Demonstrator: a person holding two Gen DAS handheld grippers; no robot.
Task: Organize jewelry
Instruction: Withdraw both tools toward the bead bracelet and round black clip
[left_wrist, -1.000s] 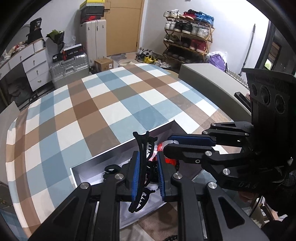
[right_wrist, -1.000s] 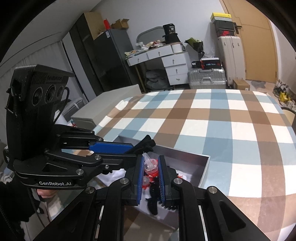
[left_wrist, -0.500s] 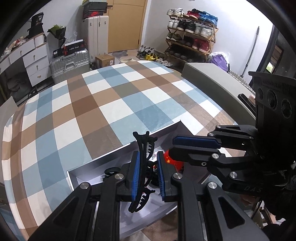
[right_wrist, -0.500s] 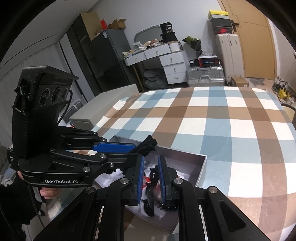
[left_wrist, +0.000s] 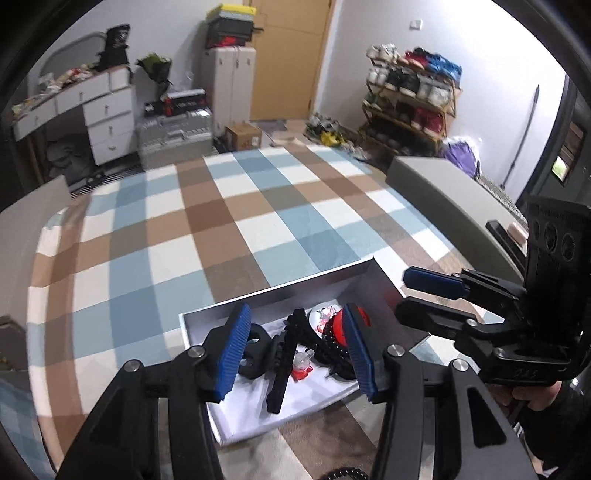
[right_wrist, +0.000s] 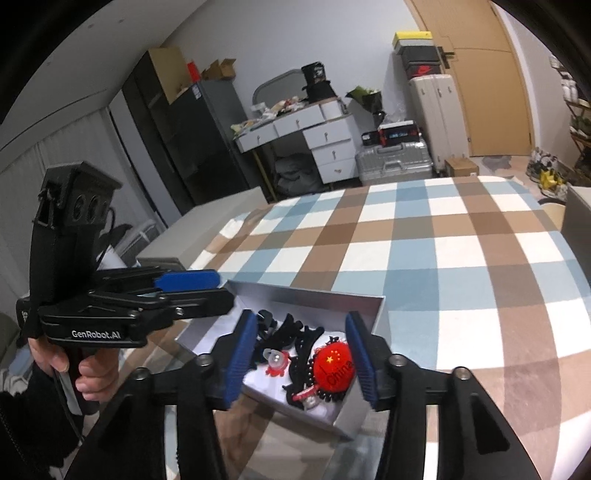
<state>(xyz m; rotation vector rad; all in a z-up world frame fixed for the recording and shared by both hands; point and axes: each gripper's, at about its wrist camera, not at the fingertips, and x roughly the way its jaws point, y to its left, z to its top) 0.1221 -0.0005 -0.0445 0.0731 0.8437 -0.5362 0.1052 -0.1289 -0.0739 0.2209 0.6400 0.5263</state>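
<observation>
left gripper (left_wrist: 295, 345): black linkage arms, ribbed blue pads (left_wrist: 233, 350), jaws wide apart, nothing between them, hovering over the shallow grey box (left_wrist: 280, 295). box is rectangular, matte metallic-looking walls, white lining; it sits at the near edge of the table on a checked cloth (left_wrist: 221, 229) in blue, brown and white squares. contents, left to right in the left wrist view: a black rounded clip (left_wrist: 255, 354), partly hidden behind the left pad; a long black toothed claw clip (left_wrist: 284, 365) lying diagonally; a small translucent charm on a red base (left_wrist: 302, 367) just beside it; a string of black beads (left_wrist: 330, 350); a red round badge (left_wrist: 338, 326), mostly hidden behind the right pad. right gripper (right_wrist: 301, 354), same build, jaws also wide apart and empty, hanging over the same box from the other side. right wrist view shows the badge (right_wrist: 336, 365) clearly: glossy red disc, yellow stars, "china" lettering, beads (right_wrist: 295, 369) curled along its left edge. the left gripper body (right_wrist: 122, 314) stands at the box's left, hand on its handle (right_wrist: 85, 373). surroundings: white drawer desk (right_wrist: 317, 136), silver ribbed suitcase (right_wrist: 393, 162), wooden door (right_wrist: 480, 74); shoe rack (left_wrist: 410, 96) at far right in the left wrist view. some motion blur on the cloth.
</observation>
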